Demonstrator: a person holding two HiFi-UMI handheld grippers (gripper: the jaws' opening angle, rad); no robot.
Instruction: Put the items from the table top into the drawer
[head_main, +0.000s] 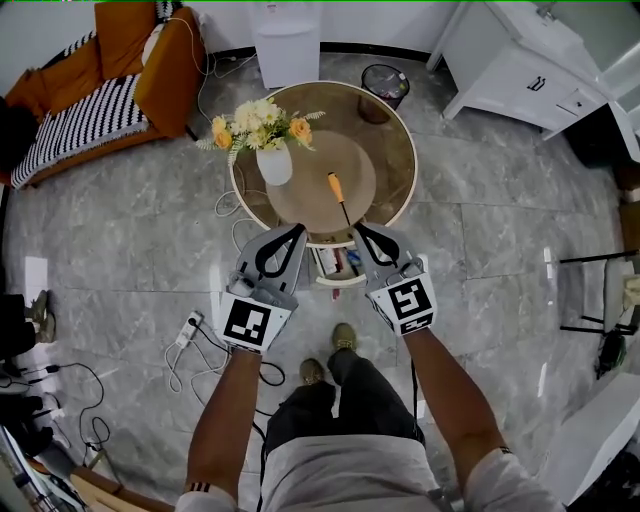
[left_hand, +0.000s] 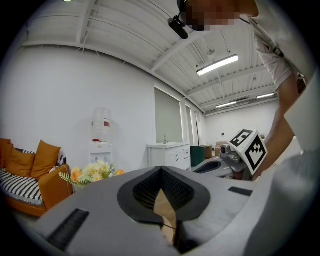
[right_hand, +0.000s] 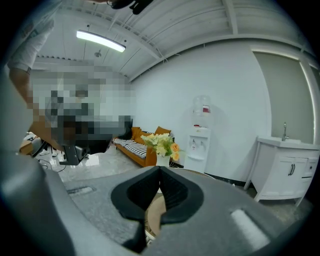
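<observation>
Inventory, head view, near to far.

1. Person's forearms (head_main: 455, 400): bare, reaching from 6 o'clock toward the table.
2. Left gripper (head_main: 298, 231): grey, marker cube at its rear, at 7 o'clock of the table. In the left gripper view its jaws meet at the tips with nothing between them.
3. Right gripper (head_main: 359, 229): grey, marker cube at its rear, at 5 o'clock of the table. In the right gripper view its jaws are closed tip to tip and empty.
4. Drawer (head_main: 336, 281): pulled open at the table's 6 o'clock edge, between the two gripper tips. It holds small red and blue items too small to name.
5. Screwdriver (head_main: 335, 190): orange handle, dark shaft. It lies on the table top near centre, at 12 o'clock from the drawer, handle far and shaft pointing to 6 o'clock. It sits between the lines of the two grippers and apart from both.
6. Flower vase (head_main: 274, 164): white, upright, with yellow and cream blooms, at 9 o'clock from the screwdriver.
7. Round table (head_main: 395, 150): brown top.
8. Waste bin (head_main: 384, 86): black, on the floor at the table's 1 o'clock.
9. Sofa (head_main: 150, 70): orange, at 10 o'clock.
</observation>
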